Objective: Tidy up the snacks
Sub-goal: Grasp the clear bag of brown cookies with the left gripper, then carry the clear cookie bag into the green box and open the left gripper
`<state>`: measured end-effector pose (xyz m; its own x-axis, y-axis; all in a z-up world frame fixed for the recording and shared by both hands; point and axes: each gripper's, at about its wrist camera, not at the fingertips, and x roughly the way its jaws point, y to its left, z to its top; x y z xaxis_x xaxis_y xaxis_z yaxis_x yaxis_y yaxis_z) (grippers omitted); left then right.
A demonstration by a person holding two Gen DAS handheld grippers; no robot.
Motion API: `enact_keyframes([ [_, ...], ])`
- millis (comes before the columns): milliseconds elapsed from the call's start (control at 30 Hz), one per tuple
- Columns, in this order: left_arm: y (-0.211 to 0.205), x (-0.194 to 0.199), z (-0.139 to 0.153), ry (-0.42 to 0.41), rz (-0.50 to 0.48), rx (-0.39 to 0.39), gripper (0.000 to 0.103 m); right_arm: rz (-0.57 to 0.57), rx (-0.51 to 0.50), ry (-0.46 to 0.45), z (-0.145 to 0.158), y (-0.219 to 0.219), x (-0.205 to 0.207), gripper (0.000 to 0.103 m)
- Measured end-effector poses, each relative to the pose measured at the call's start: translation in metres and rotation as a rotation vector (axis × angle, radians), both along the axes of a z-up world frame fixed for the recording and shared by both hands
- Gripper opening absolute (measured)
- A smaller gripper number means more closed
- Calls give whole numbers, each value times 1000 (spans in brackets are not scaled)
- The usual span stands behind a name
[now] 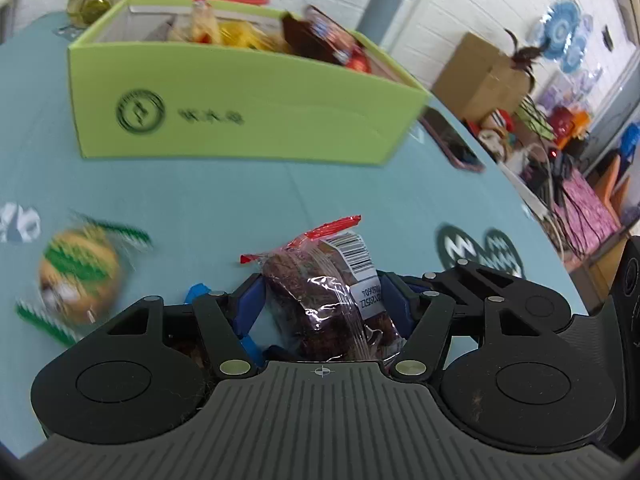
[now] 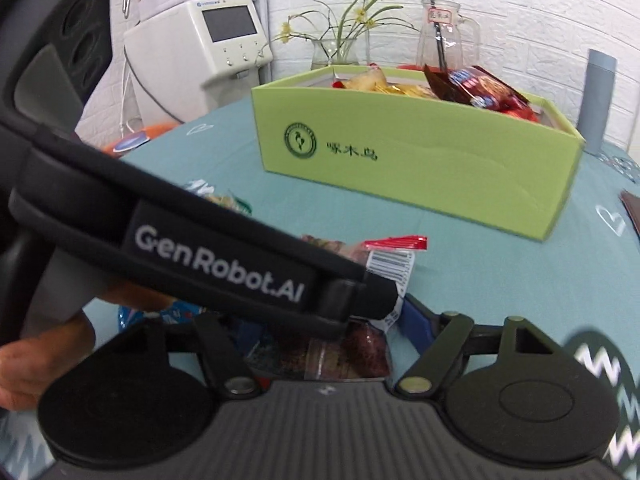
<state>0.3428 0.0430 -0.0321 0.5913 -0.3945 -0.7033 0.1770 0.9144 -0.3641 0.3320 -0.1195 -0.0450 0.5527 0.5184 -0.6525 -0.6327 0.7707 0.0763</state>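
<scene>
Crowding is the risk: both sets of jaws sit around the same dark snack packet (image 1: 320,300) on the table (image 1: 200,192), so they could collide or tug the slippery wrapper apart. The left gripper (image 1: 322,300), angled downward, has blue pads at both sides of the packet, seemingly gripping. The right gripper (image 2: 316,336) looks part-open; the left body hides one side. Ahead stands the green box (image 1: 240,96).

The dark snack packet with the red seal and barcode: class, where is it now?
In the left wrist view the dark snack packet lies on the teal tablecloth between the left claw's blue fingers, in front of the green box.
</scene>
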Motion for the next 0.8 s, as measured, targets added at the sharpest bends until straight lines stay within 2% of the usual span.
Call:
enact_keyframes([
  [33,-7,-9,-1,0,-14,-3,48,-9,-4,-1,0,-7,-11,88],
  [100,-22,-27,-2,0,-42,6,47,-35,-8,-1,-1,-17,-33,93],
  [200,-45,-56,-2,-44,-62,91,48,-66,-9,-9,0,-24,-60,93],
  [300,-52,-73,-3,-63,-58,107,47,-75,-36,-26,1,-26,-77,93],
  [533,-43,-78,0,-54,-43,64,56,-82,-21,-8,4,-24,-80,93],
  [700,-43,-77,4,-71,-54,65,60,-109,-10,2,4,-25,-73,93],
  [767,-44,-74,4,-77,-64,71,60,-111,-11,-1,4,-24,-70,93],
  [800,-45,-72,3,-77,-76,72,54,-107,-11,-5,3,-23,-69,93],
])
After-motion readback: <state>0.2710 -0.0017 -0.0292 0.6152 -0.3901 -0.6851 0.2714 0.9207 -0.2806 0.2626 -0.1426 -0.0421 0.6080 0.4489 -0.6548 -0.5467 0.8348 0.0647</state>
